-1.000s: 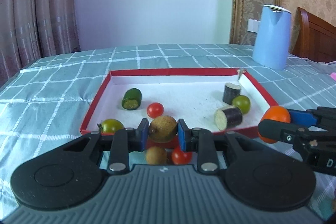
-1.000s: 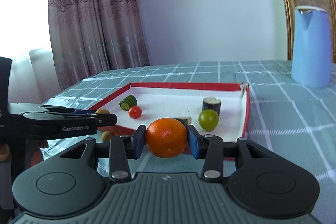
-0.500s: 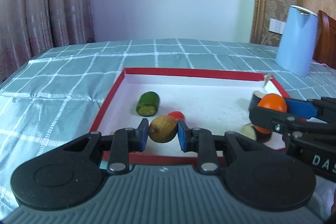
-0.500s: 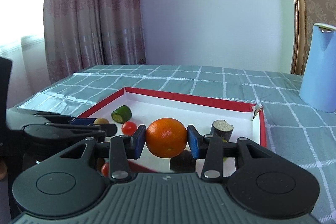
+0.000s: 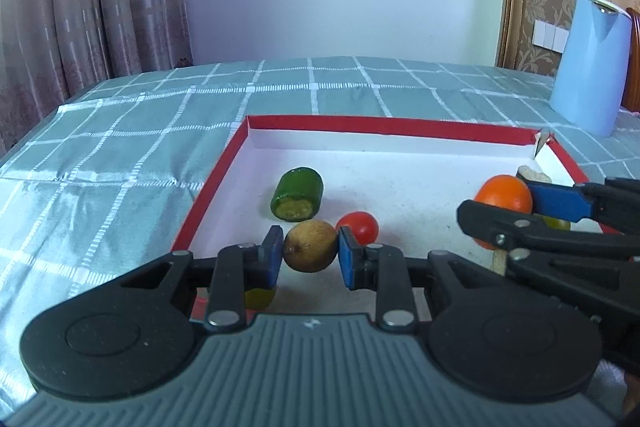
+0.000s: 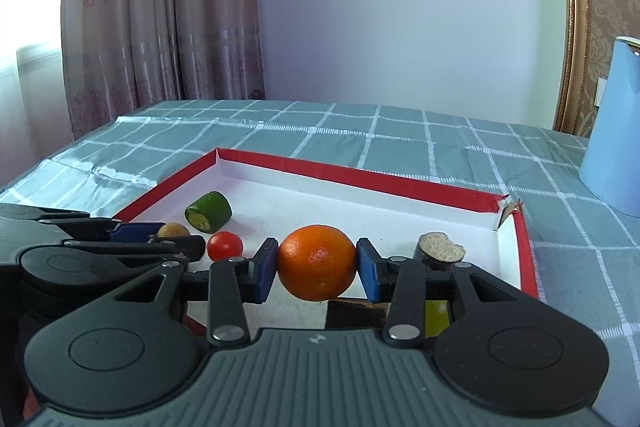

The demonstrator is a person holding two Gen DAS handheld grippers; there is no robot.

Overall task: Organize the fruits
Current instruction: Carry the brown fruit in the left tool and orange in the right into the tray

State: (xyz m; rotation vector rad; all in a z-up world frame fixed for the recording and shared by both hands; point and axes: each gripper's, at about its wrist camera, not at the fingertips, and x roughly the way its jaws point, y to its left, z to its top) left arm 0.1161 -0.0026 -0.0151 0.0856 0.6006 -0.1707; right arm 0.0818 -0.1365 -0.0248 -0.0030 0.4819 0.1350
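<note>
Inside the shallow red-rimmed white cardboard tray (image 5: 224,179), a cut green cucumber piece (image 5: 297,193) and small red tomato (image 5: 357,227) are seen, while above it a brown kiwi (image 5: 310,245) is clamped by the left gripper (image 5: 308,254) and a round orange (image 6: 317,262) by the right gripper (image 6: 317,269).

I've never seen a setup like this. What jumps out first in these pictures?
Two hand-held grippers each clamp a fruit over a red-rimmed tray on a checked tablecloth: the right gripper holds an orange, the left gripper a kiwi. In the tray lie a cucumber piece and a cherry tomato near its left side. A pale blue jug stands beyond the tray's far right corner.
</note>
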